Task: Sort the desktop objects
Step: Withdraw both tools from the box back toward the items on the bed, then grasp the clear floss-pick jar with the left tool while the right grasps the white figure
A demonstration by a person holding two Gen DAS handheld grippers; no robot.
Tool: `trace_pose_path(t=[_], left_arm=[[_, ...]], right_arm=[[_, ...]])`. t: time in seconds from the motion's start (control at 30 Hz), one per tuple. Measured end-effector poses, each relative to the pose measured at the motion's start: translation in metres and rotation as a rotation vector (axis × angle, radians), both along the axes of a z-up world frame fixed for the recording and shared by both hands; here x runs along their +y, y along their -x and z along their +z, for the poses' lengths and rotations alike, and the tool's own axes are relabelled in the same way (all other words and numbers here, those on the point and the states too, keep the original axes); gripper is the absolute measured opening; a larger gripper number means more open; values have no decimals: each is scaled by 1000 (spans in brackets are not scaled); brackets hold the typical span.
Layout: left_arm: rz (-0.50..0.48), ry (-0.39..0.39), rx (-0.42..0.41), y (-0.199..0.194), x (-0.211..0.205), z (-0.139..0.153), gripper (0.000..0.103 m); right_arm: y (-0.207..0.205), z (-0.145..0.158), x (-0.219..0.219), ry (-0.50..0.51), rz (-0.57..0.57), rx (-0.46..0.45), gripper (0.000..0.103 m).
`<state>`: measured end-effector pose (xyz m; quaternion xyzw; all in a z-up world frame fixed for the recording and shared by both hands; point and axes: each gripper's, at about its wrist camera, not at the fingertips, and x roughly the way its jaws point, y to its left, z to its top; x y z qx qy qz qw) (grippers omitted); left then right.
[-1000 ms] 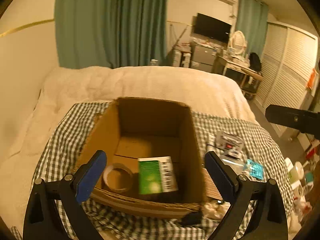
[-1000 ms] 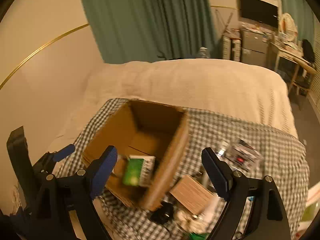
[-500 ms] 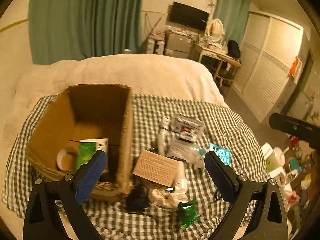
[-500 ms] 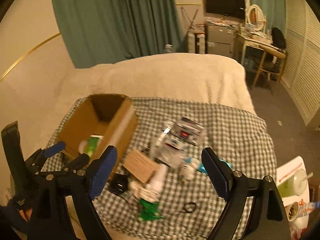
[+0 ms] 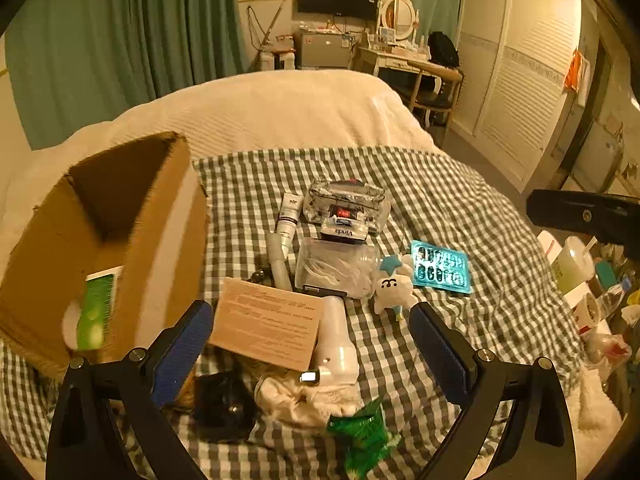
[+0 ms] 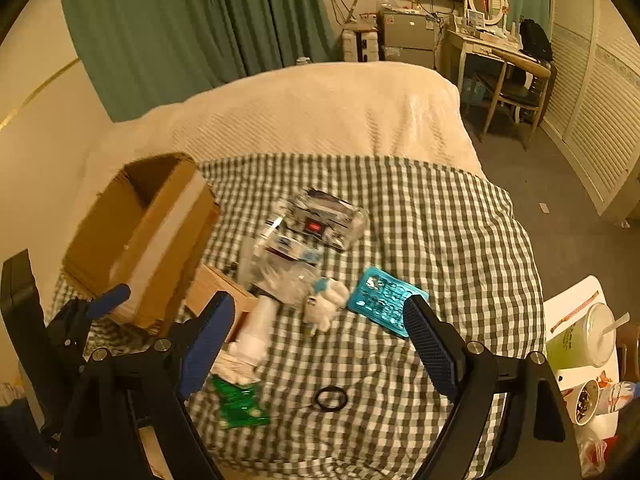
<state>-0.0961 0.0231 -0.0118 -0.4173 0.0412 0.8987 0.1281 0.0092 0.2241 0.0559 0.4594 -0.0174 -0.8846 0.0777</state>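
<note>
Object count, checked cloth (image 5: 440, 200)

One cardboard box (image 5: 132, 240), one teal tray (image 5: 440, 266), one plush toy (image 5: 394, 290), one brown card (image 5: 266, 322), one black ring (image 6: 331, 399).

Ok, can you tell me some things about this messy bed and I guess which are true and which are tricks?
1. The cardboard box has a green packet inside. True.
2. The left gripper is squeezing the white plush toy. False: its jaws are open and empty.
3. The teal tray sits inside the box. False: it lies on the checked cloth.
4. The right gripper holds nothing. True.
</note>
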Motion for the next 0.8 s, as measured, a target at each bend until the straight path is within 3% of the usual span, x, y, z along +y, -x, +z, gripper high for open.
trace_pose_path(t=[0.23, 0.47, 0.8], left_arm=[[-58, 22, -20, 30, 16, -34, 101], [-92, -8, -80, 58, 27, -67, 101], [-77, -79, -145, 91, 29, -92, 101]], right_arm=[[15, -40, 25, -7, -43, -57, 86], [38, -74, 36, 22, -51, -112, 86], [60, -115, 31, 37, -32, -173, 86]])
